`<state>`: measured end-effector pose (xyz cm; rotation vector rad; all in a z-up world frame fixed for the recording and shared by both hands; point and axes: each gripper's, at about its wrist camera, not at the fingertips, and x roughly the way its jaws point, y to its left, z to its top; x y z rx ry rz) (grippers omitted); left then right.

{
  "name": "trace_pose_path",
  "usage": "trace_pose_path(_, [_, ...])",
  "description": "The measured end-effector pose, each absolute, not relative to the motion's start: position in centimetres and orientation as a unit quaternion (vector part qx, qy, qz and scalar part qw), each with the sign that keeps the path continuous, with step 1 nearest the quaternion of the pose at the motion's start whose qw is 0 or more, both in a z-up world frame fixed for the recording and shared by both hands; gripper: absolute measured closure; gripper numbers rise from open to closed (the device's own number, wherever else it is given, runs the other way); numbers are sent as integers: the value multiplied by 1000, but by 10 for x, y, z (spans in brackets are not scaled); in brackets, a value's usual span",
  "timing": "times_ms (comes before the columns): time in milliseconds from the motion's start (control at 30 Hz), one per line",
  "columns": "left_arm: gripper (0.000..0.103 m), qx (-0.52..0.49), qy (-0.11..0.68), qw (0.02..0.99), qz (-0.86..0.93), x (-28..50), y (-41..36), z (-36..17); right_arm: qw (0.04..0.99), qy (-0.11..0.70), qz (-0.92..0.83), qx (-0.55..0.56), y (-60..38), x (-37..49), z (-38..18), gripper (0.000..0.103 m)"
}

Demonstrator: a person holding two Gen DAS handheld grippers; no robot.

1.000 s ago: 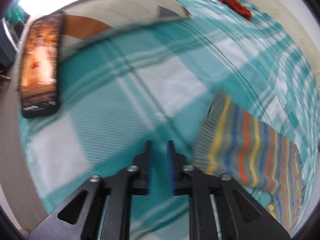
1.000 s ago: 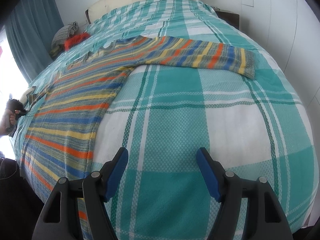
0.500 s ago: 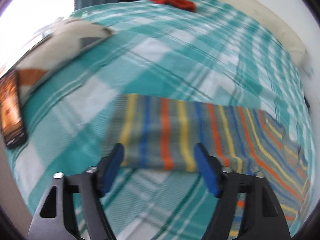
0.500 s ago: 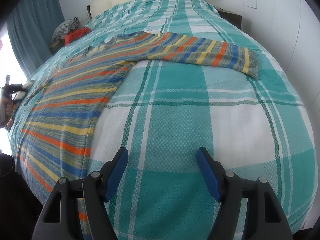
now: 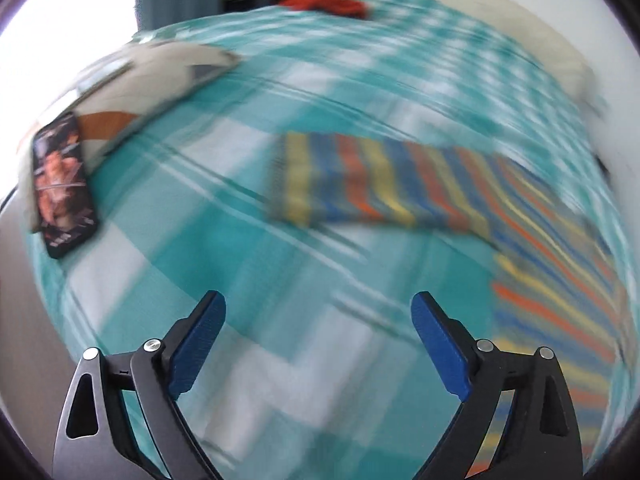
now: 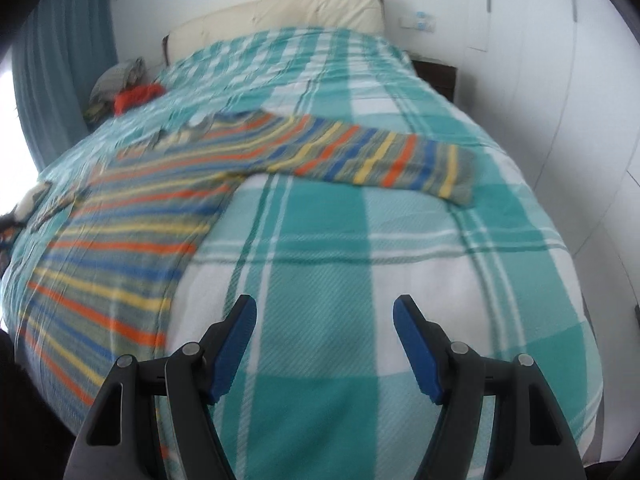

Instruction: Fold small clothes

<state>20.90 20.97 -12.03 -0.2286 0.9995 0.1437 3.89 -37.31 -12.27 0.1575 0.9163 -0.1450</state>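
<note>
Hanging over the teal-and-white plaid blanket (image 5: 248, 264), the left claw (image 5: 318, 318) has its blue pads spread wide and opening, with nothing between them — only bare blanket below. Ahead of it and to the right lies the striped sweater (image 5: 400, 188), one sleeve stretched flat across the bed, the body running off to the right edge; the view is blurred. Further left, near the bed's edge, a dark phone (image 5: 62, 184) rests beside a beige cushion (image 5: 156, 76). The right claw (image 6: 325, 314) also stands open and empty above the blanket, the sweater's other sleeve well ahead of it and its body spread out to the left. An orange-red garment (image 6: 136, 97) sits by the cream headboard (image 6: 280, 12).
</note>
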Motion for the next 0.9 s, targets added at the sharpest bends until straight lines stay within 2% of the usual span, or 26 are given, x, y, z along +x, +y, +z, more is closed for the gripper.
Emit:
trace_pose_path(267, [6,-91,523,847,12,223,145,-167,883,443,-104,114,-395,35,-125,32])
trace_pose_path(367, [1,-70,511,857,19,219,140,-171,871,462,-107,129,-400,35,-136,32])
trace_pose_path(467, [0,-35,501,865,18,210,132,-173,850,497,-109,137,-402,37,-154,32])
trace_pose_path(600, [0,-22,475,880,2,197,134,-174,851,501,-103,117,-393,40,-158,18])
trace_pose_path(900, [0,-6,481,877,-2,199,129,-179,855,502,-96,87,-382,39,-167,7])
